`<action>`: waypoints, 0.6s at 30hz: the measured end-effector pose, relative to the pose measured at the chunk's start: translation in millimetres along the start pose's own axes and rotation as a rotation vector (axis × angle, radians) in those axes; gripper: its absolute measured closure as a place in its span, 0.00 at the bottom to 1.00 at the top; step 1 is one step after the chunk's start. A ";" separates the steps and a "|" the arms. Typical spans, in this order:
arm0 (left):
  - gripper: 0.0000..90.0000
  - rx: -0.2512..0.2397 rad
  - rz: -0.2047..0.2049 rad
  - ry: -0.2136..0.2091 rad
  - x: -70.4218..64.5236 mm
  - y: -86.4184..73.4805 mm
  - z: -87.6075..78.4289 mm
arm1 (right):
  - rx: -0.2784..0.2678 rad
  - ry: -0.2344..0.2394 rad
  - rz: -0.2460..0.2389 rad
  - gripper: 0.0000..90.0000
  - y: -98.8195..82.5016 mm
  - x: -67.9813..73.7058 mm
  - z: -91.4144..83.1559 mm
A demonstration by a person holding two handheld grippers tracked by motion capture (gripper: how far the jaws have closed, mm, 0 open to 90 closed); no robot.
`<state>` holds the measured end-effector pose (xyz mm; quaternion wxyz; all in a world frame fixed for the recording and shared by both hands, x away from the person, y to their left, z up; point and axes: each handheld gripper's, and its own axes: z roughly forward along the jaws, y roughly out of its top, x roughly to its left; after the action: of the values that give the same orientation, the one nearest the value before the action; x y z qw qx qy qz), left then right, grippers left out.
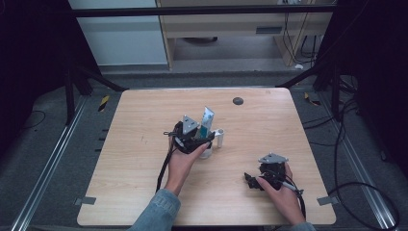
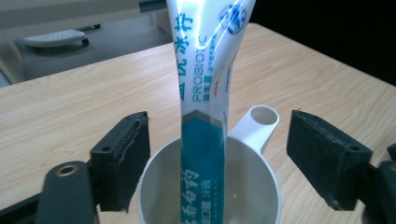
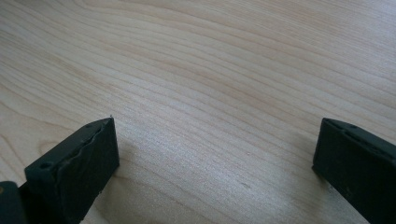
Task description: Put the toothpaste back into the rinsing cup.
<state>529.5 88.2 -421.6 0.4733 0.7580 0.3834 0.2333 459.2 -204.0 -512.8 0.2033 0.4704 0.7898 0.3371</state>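
Tube [image 2: 205, 84]: we judge it light, soft, slippery; we'd pinch its middle.
Cup [image 2: 261, 191]: holds it upright.
Left gripper [image 2: 217, 158]: open, clear of tube.
Right gripper [image 3: 215, 172]: open, empty.

Glossy plastic sachet [image 2: 205, 70]; matt wood table [image 2: 70, 112].
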 end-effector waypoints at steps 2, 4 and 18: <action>0.18 0.014 0.010 -0.005 0.7 0.3 -2.8 | 0.000 0.000 -0.002 0.00 0.0 -0.1 0.0; 0.16 0.026 0.018 -0.013 1.2 0.2 -5.0 | 0.000 0.000 -0.002 0.00 0.0 -0.1 0.0; 0.12 0.035 0.042 -0.058 7.6 0.3 -24.7 | 0.000 -0.001 0.000 0.01 -0.1 0.2 0.0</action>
<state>516.5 107.5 -410.5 0.4658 0.7805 0.3577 0.2142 459.0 -203.9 -512.8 0.2039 0.4705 0.7896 0.3369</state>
